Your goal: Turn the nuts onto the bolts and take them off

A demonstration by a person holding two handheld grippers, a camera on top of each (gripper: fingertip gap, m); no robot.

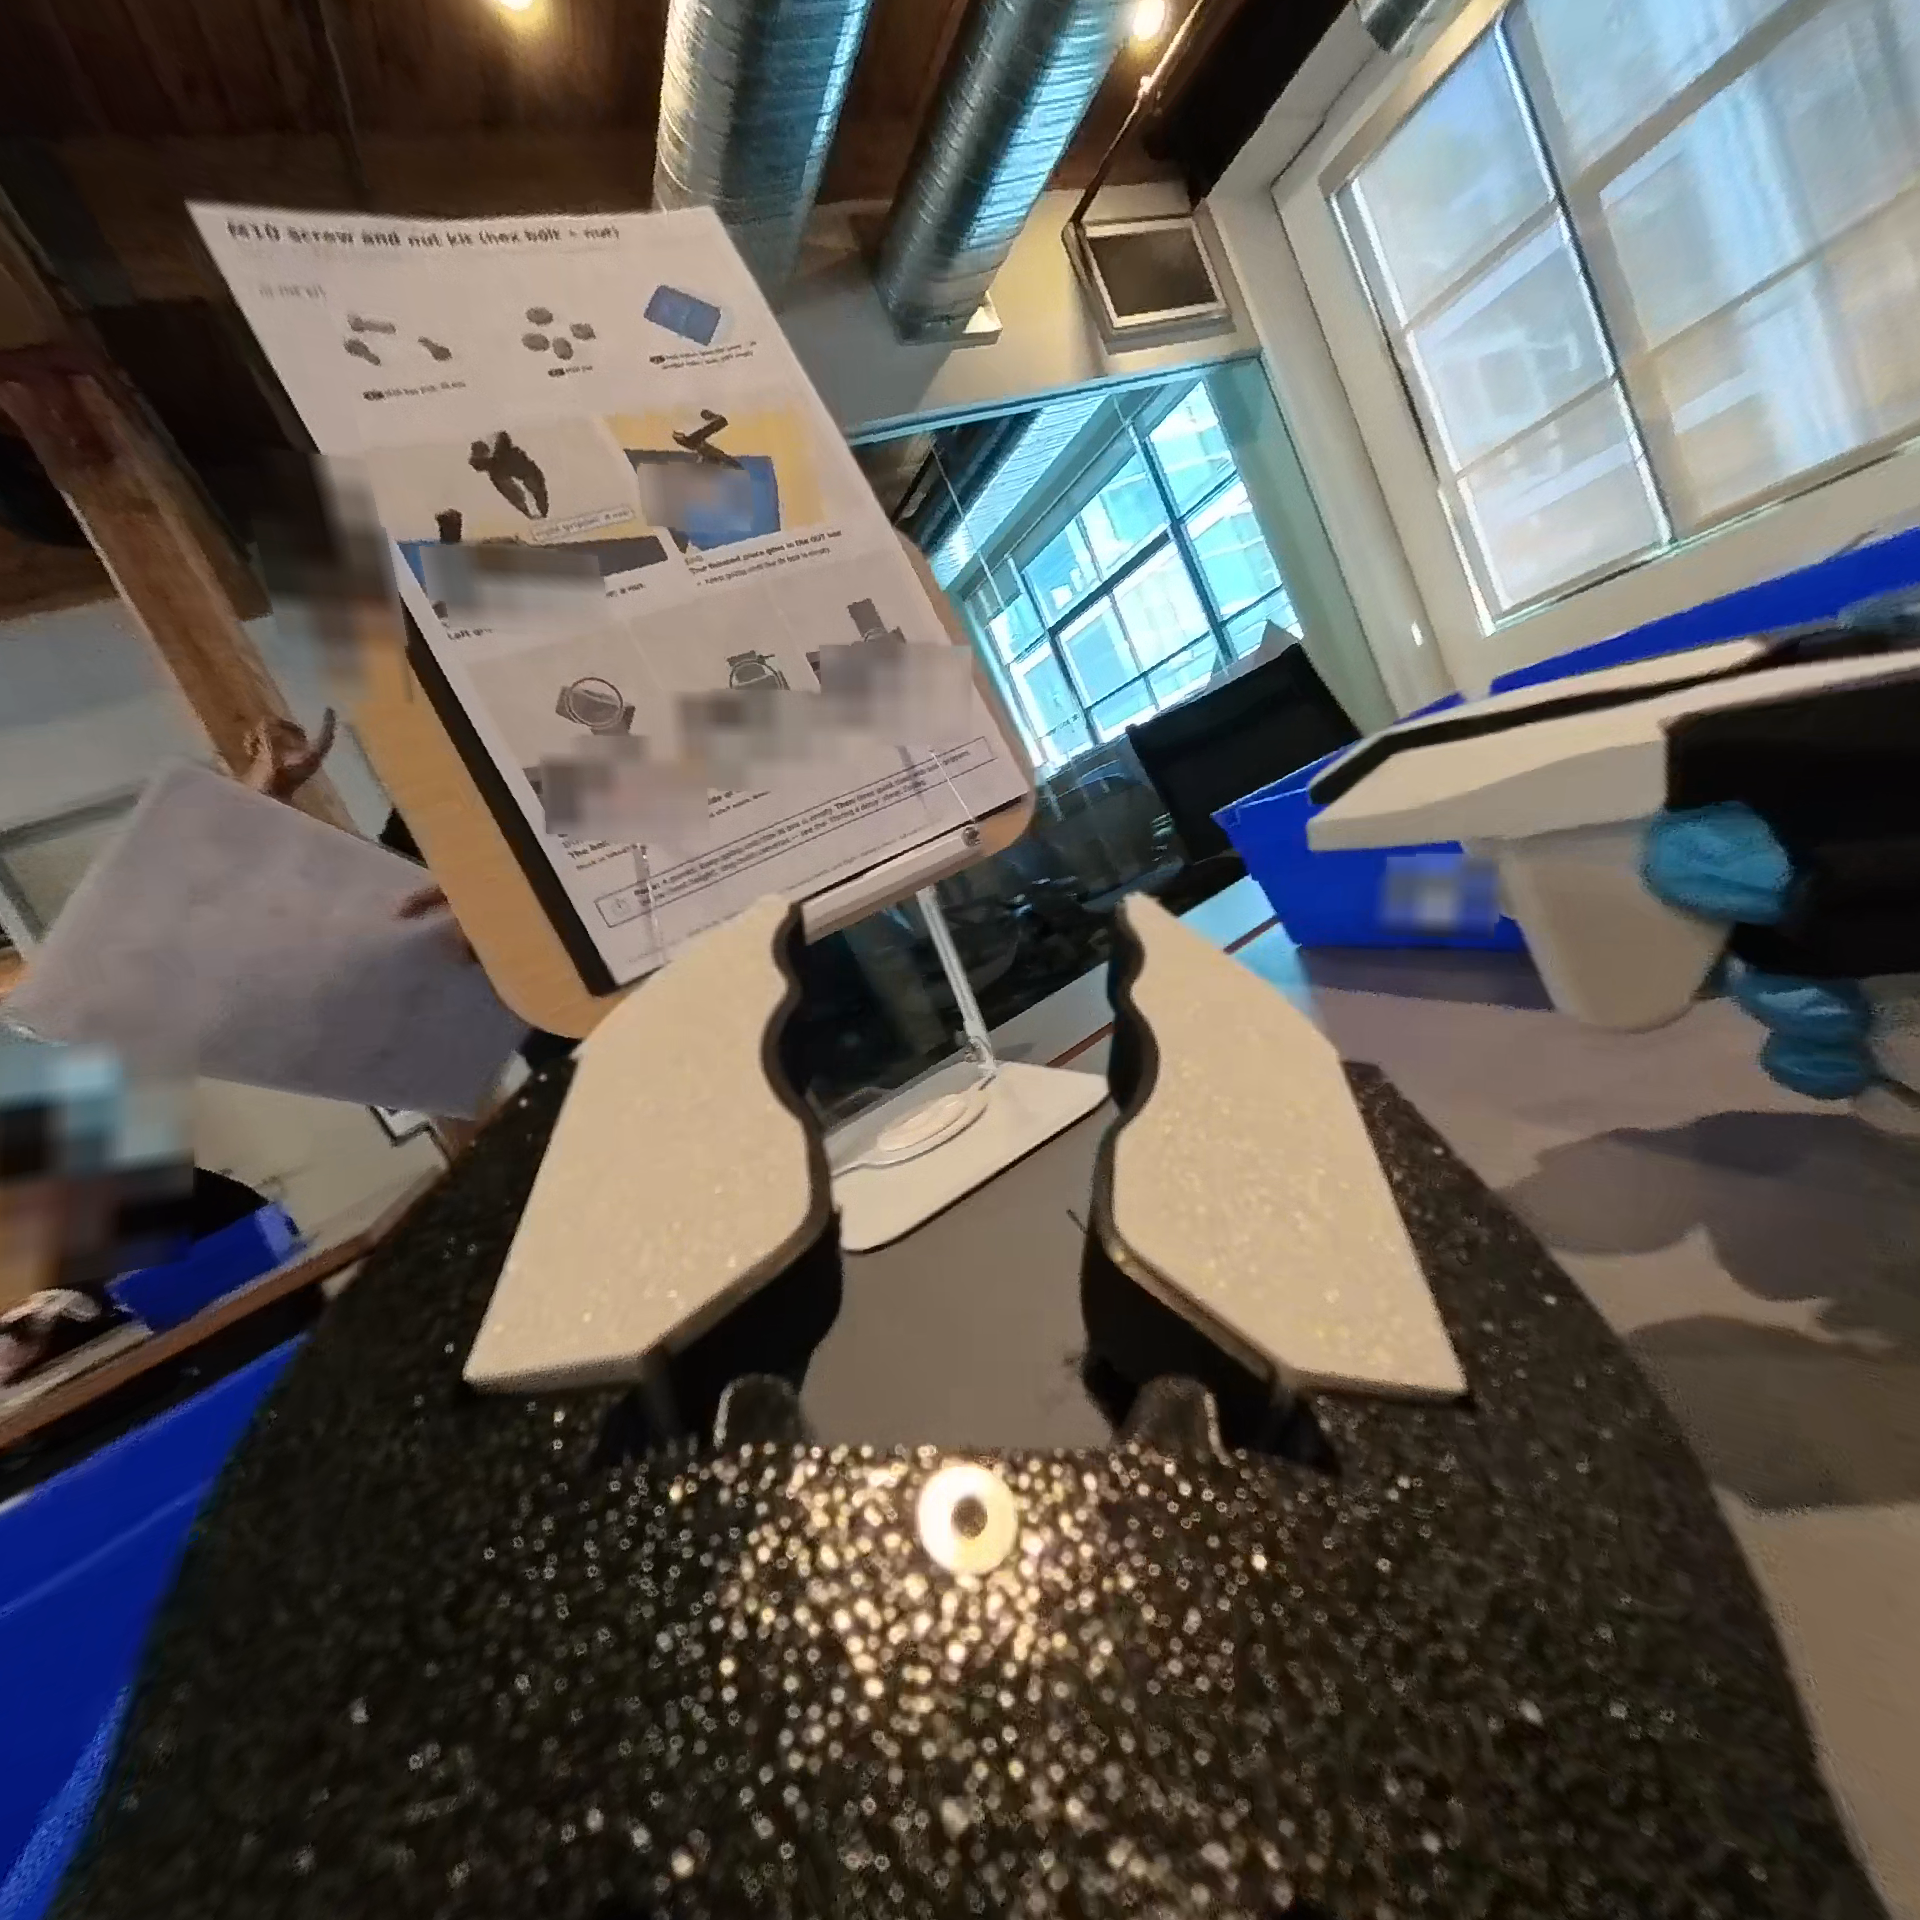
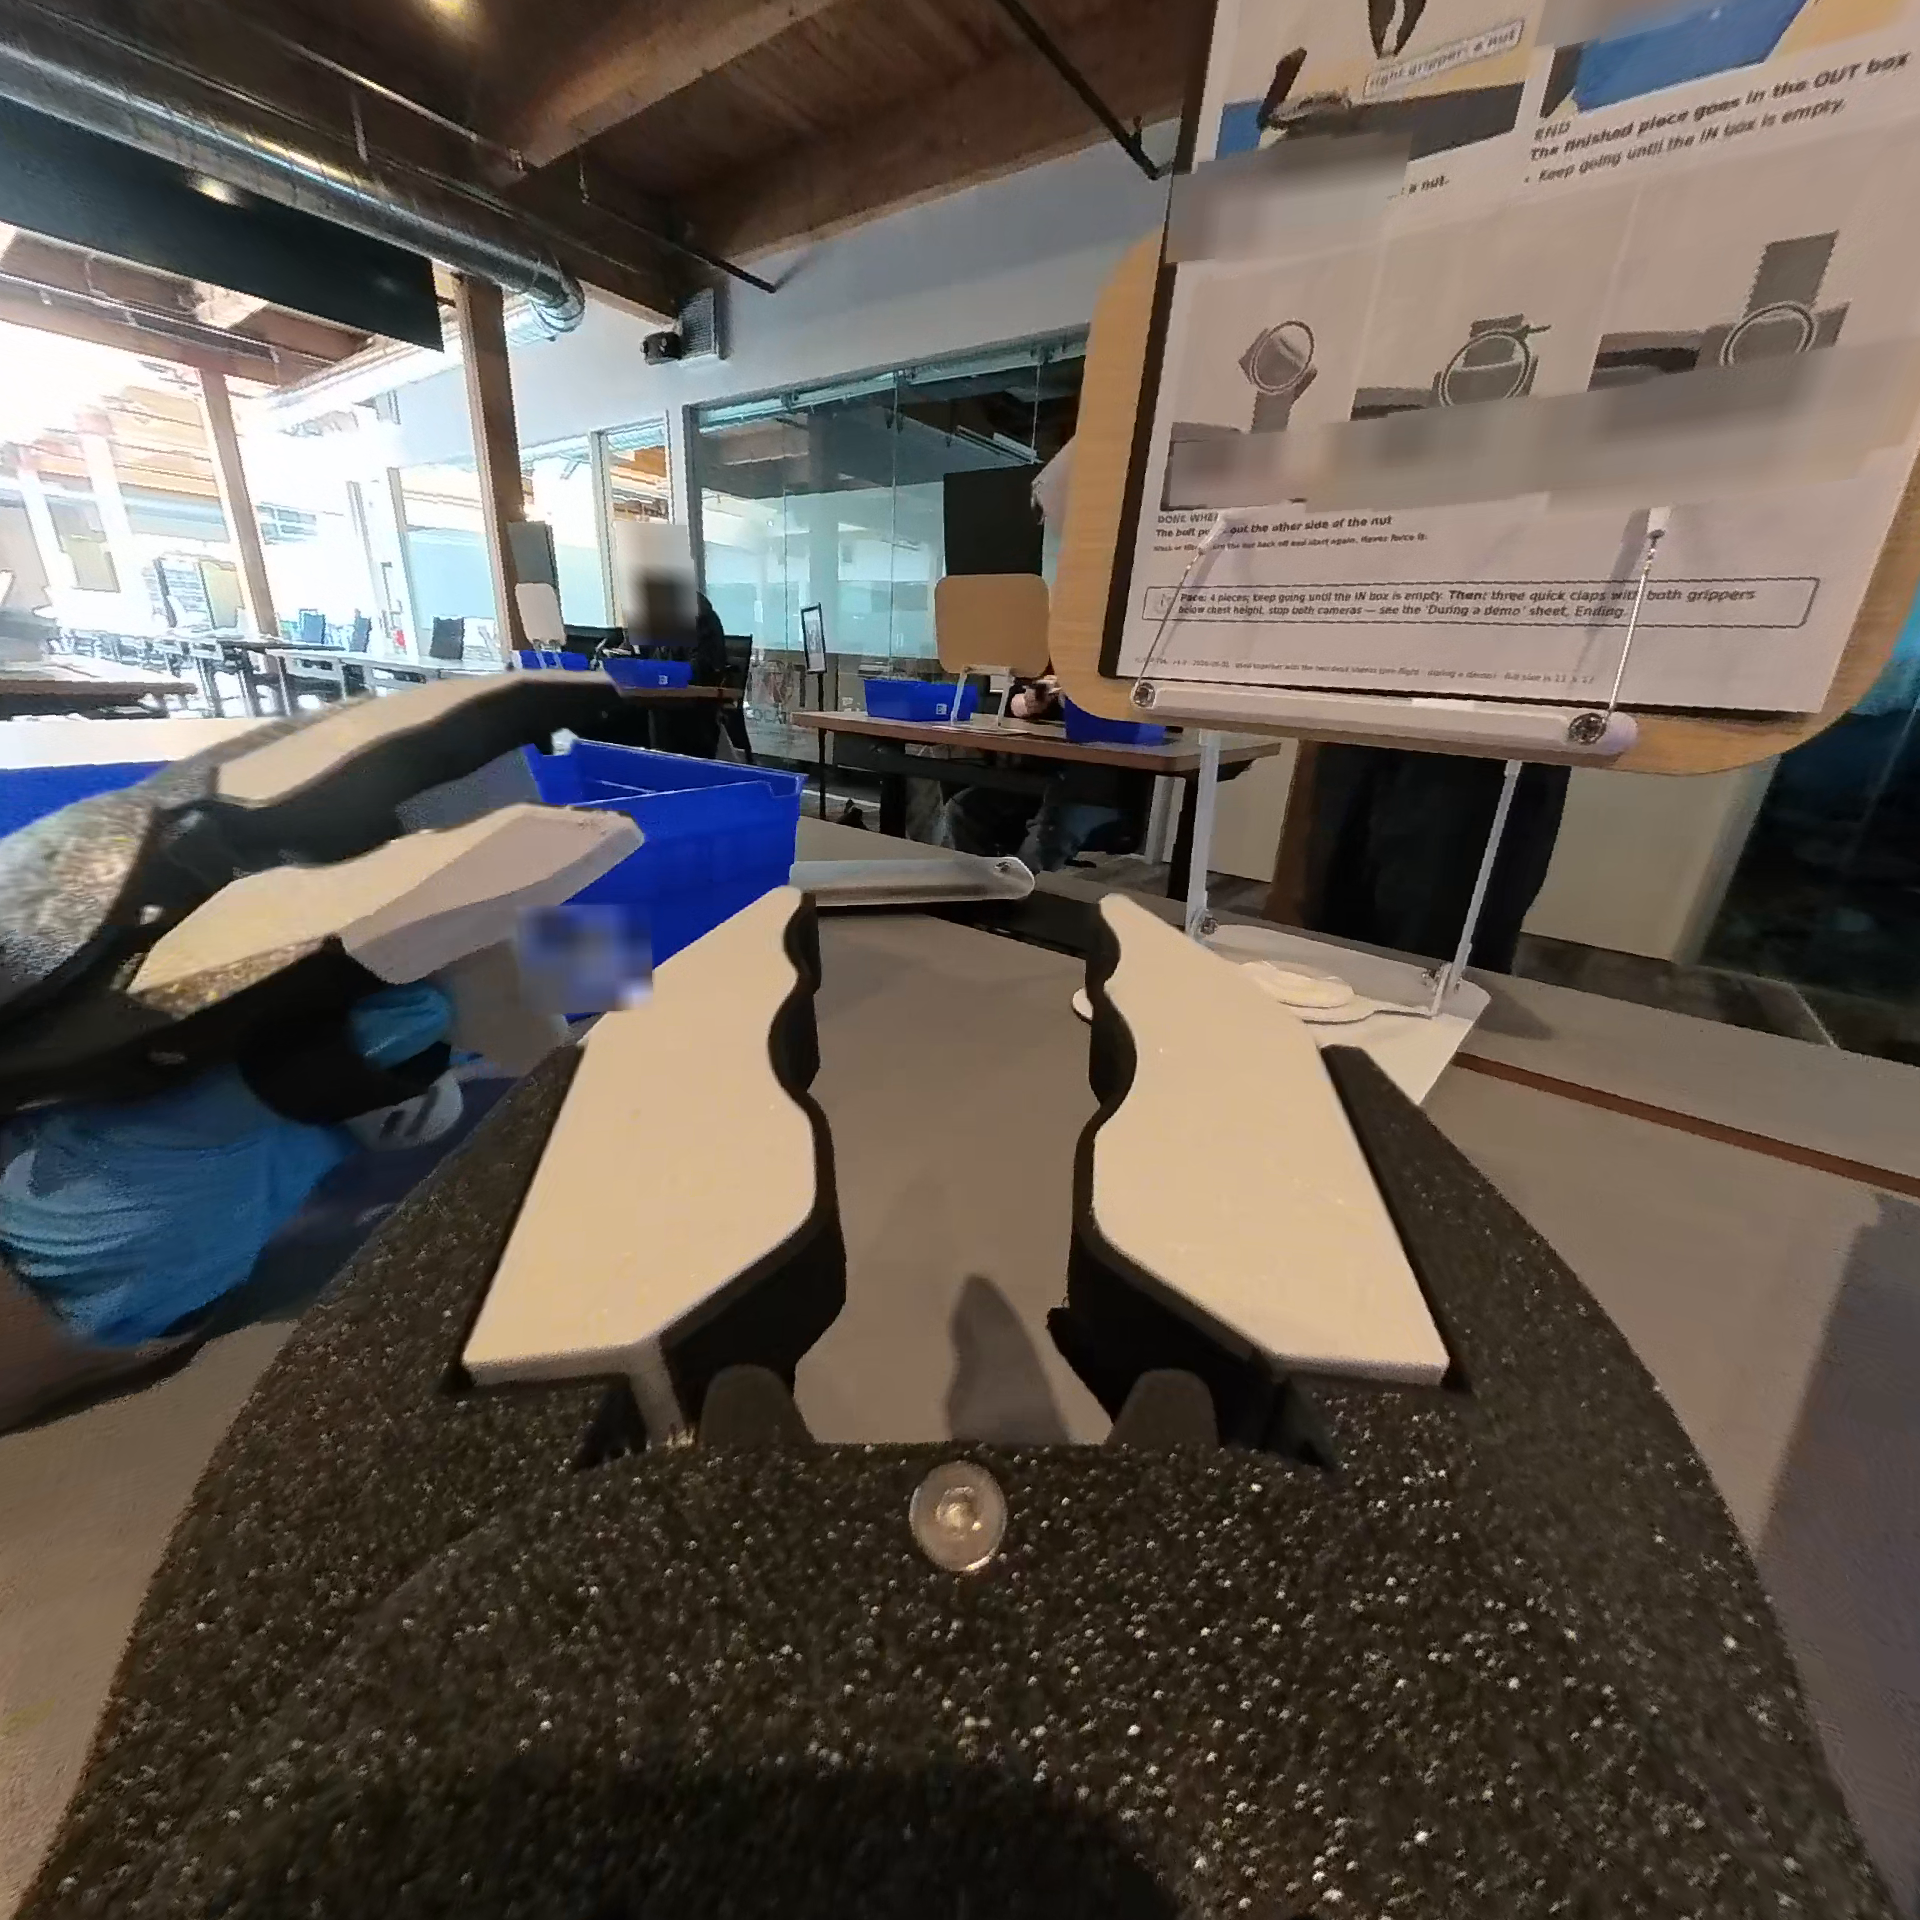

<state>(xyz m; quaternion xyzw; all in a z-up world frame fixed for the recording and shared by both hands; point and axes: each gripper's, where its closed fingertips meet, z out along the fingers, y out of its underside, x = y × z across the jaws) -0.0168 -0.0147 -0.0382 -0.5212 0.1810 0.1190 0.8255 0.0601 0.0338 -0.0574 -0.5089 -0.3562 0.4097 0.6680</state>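
Note:
No nut or bolt shows in either view. My left gripper (image 1: 961,925) is open and empty, tilted up above the grey table (image 1: 1558,1091), its white fingers (image 1: 665,1164) pointing at the stand. It also shows at the left of the right wrist view (image 2: 592,769), held by a blue-gloved hand (image 2: 156,1174). My right gripper (image 2: 951,914) is open and empty, low over the table (image 2: 935,1091). It also shows at the right of the left wrist view (image 1: 1340,805), with blue-gloved fingers (image 1: 1714,862) on its handle.
A wooden board with a printed instruction sheet (image 1: 623,582) stands on a white stand (image 1: 987,1101) straight ahead; it also shows in the right wrist view (image 2: 1475,416). Blue bins sit on the table at the right (image 1: 1351,883) and left (image 2: 675,821). A person sits at a far table.

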